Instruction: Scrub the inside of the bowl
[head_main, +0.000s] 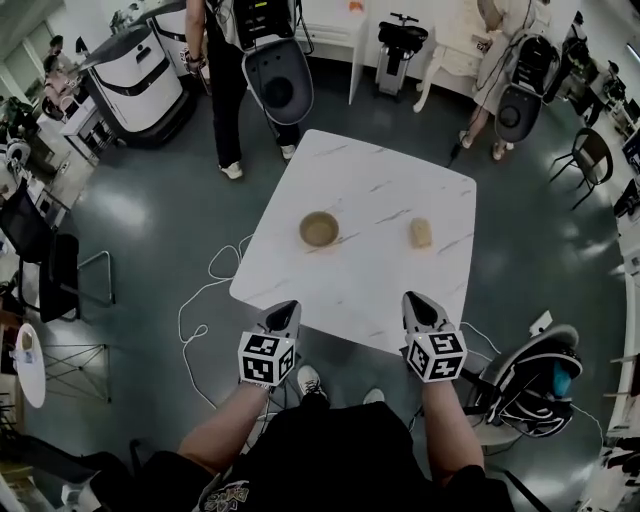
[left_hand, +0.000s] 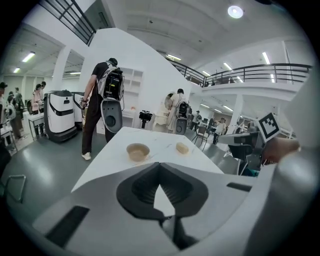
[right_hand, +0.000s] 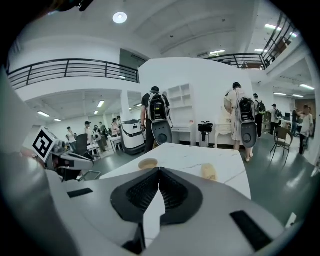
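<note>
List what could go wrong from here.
Both the left tongs and right tongs are shut and empty; reaching in like that would likely shove the sponge rather than grip it. The bowl stands loose on the smooth table; unbraced, it may slide.

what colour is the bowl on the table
Tan, a light brown. The bowl shows best in the head view, against the white marbled table.
</note>
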